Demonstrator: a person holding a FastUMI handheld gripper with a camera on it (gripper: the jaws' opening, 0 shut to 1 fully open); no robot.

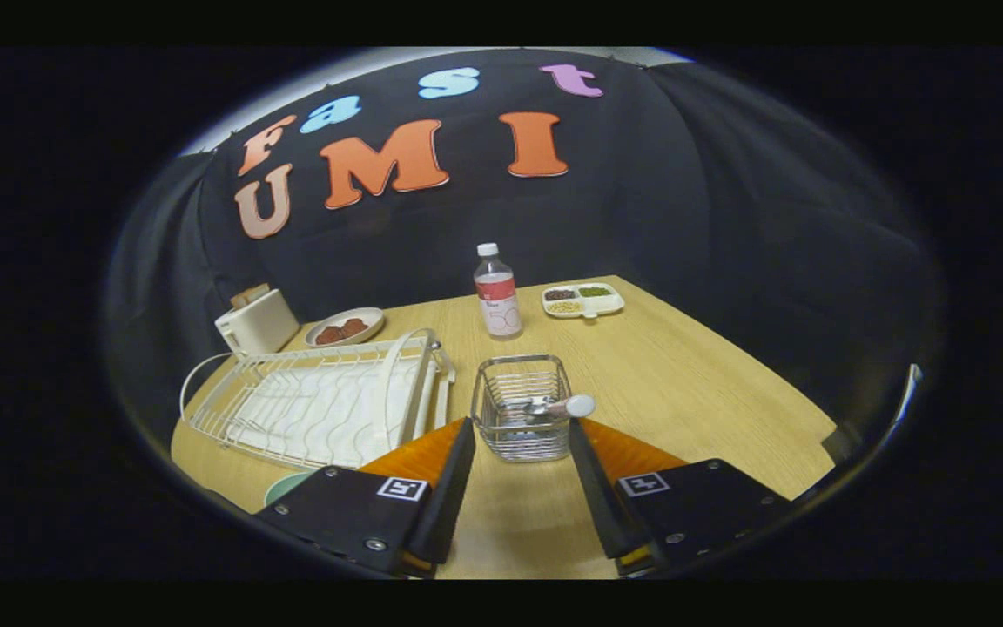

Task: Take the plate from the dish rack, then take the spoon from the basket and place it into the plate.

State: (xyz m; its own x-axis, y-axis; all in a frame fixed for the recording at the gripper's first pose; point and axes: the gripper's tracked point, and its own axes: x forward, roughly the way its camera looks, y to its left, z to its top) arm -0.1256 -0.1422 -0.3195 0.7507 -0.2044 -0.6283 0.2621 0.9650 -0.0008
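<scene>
Gripper view: gripper (521, 435) spread wide, empty. Wire basket (522, 407) just ahead between fingers; spoon (561, 407) inside, handle leaning right over rim.

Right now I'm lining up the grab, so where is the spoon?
In the gripper view, the spoon lies in the wire basket just ahead of the open gripper, right of the dish rack.

Staged kitchen booth: cloth wall (728, 218), dish rack (319, 405), toaster (256, 322).
</scene>
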